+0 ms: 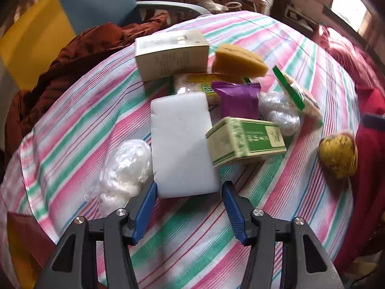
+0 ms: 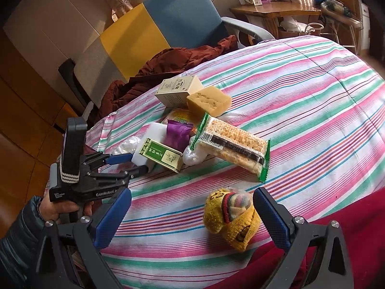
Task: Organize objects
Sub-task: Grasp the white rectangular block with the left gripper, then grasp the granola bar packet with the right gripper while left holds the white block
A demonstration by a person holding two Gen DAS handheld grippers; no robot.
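Note:
A white foam block (image 1: 182, 144) lies on the striped cloth (image 1: 192, 240), its near end between the fingertips of my left gripper (image 1: 190, 187), which is open around it. Beside the block sit a green box (image 1: 245, 139), a purple packet (image 1: 238, 98), a beige box (image 1: 170, 53), a yellow sponge (image 1: 238, 60) and a cracker pack (image 1: 298, 94). My right gripper (image 2: 192, 192) stands open over the cloth (image 2: 312, 110). A yellow sock bundle (image 2: 231, 219) lies between its fingers, untouched. The right wrist view shows the left gripper (image 2: 137, 162) at the block (image 2: 138, 160).
Crumpled clear bags (image 1: 125, 166) lie left of the block and behind the green box. A brown jacket (image 2: 173, 62) and a blue-and-yellow chair (image 2: 168, 21) border the far left edge. Red fabric (image 2: 336, 216) covers the near right. A wooden table (image 2: 272, 12) stands behind.

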